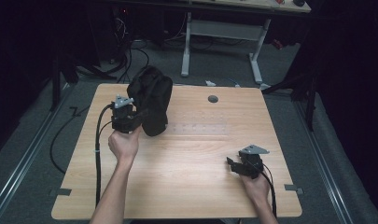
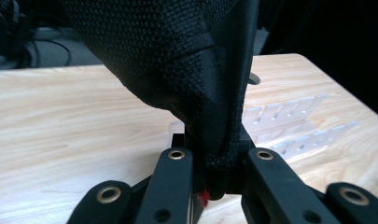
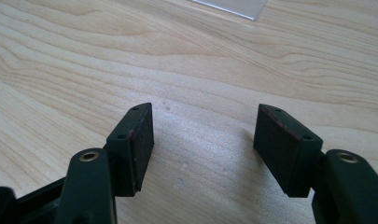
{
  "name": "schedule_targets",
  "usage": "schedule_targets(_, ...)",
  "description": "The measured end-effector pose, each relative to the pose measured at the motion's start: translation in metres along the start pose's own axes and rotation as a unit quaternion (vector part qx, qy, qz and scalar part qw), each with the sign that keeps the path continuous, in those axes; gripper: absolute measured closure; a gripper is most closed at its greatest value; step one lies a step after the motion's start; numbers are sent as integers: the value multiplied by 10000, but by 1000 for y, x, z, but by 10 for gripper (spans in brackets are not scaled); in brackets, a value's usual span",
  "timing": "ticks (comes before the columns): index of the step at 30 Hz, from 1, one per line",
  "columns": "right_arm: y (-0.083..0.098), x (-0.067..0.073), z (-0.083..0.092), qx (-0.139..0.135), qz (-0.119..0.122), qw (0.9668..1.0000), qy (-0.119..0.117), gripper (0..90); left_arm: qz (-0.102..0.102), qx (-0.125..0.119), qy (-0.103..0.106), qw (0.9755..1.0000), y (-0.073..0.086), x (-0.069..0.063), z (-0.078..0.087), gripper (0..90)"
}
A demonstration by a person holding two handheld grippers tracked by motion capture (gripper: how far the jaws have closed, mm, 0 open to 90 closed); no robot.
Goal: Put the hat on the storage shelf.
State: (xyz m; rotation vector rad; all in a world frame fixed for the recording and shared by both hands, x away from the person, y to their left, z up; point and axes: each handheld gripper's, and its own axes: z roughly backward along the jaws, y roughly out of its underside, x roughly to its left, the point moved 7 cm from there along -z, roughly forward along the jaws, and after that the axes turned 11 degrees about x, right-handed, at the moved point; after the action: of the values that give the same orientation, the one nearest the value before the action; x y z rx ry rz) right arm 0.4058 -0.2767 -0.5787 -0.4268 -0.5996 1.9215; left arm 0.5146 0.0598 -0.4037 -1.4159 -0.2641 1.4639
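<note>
Bag [image 1: 151, 100] hangs from my left gripper [image 1: 130, 122], over the far-left part of the table [image 1: 191, 186]. My left jaws are pinched tight on a fold of its black weave; in the left gripper view the cloth [image 2: 177, 56] bunches down into the narrow gap between the jaws, and a scrap of something red shows just under it. From those jaws the bag rises up and away from me, so its long axis stands roughly upright, leaning a little toward the far edge. Its lower end looks to be at or just above the wood; I cannot tell if it touches.

My right gripper [image 1: 238, 164] sits well apart, low over the near-right of the table, jaws wide with nothing but bare wood between the pads [image 3: 140, 140]. The bag lies forward and to the left of it, across most of the tabletop. A clear plate [image 1: 200, 128] lies flat between the two.

I judge the left hand is the one that matters now; the right would have to cross to the bag to help.
</note>
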Motion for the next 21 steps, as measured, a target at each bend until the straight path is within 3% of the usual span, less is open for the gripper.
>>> schedule_targets(2, 0, 0, 0, 0, -1, 10000, -2, 380, 112, 51, 107, 9999, 2, 0, -1, 843)
schedule_targets(6, 0, 0, 0, -4, -1, 10000, -7, 380, 137, 68, 240, 9996, 5, -3, -3, 843)
schedule_targets(12, 0, 0, 0, 2, -10, 10000, -12, 380, 294, 79, 293, 9991, 2, 2, -3, 826)
schedule_targets(15, 0, 0, 0, 4, -17, 10000, -16, 380, 344, 74, 315, 9989, 1, 5, -1, 773)
schedule_targets(18, 0, 0, 0, 1, -15, 10000, -15, 379, 241, 76, 277, 9993, 3, 4, -1, 706)
schedule_targets(21, 0, 0, 0, 2, -18, 10000, -17, 379, 212, 183, 221, 9994, 5, 4, -4, 558)
